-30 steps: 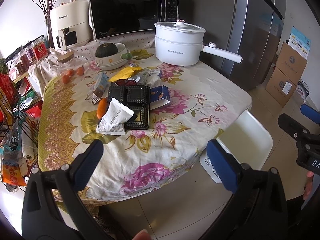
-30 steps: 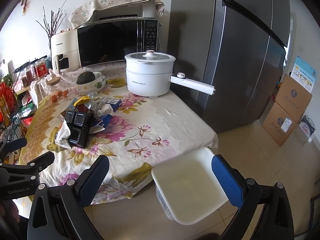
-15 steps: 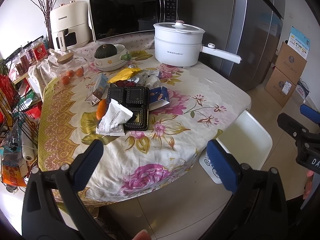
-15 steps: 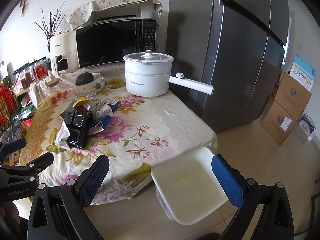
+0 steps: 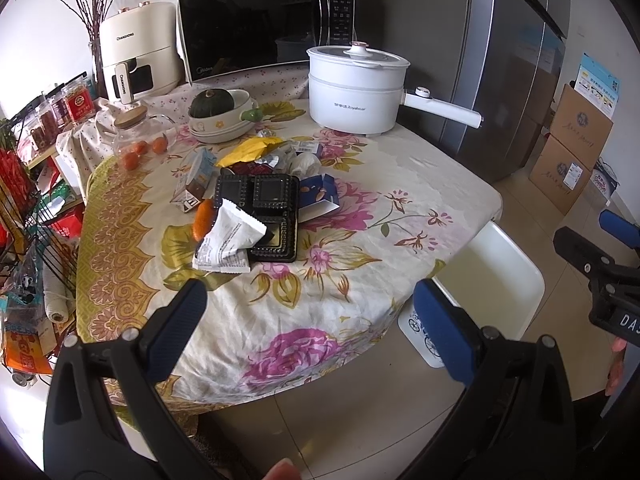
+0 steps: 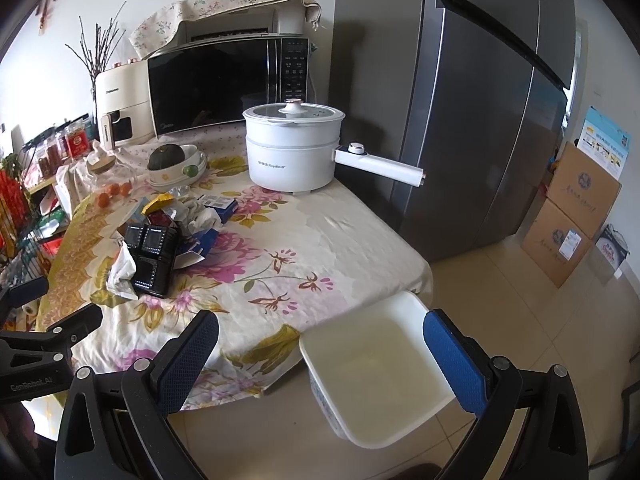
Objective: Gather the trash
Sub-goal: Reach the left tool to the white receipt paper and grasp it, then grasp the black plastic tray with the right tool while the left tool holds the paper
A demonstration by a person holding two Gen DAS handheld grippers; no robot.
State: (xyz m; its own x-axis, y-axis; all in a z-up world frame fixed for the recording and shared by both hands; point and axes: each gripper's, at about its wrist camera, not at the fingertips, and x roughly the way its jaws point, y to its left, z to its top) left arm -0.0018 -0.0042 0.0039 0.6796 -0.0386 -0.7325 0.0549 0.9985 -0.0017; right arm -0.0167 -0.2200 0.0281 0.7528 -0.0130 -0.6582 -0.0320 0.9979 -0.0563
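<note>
Left wrist view, left tool [image 5: 308, 320] released over floral table, right tool [image 6: 320, 344] released above white bin [image 6: 376, 372].

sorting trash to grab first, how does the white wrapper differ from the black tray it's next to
The white wrapper is a soft, crumpled, printed pouch; the black tray is rigid plastic with square compartments. The wrapper is smaller and leans up over the tray's near left corner, while the tray lies flat on the tablecloth. Both look empty and sit in the same trash pile.
</note>
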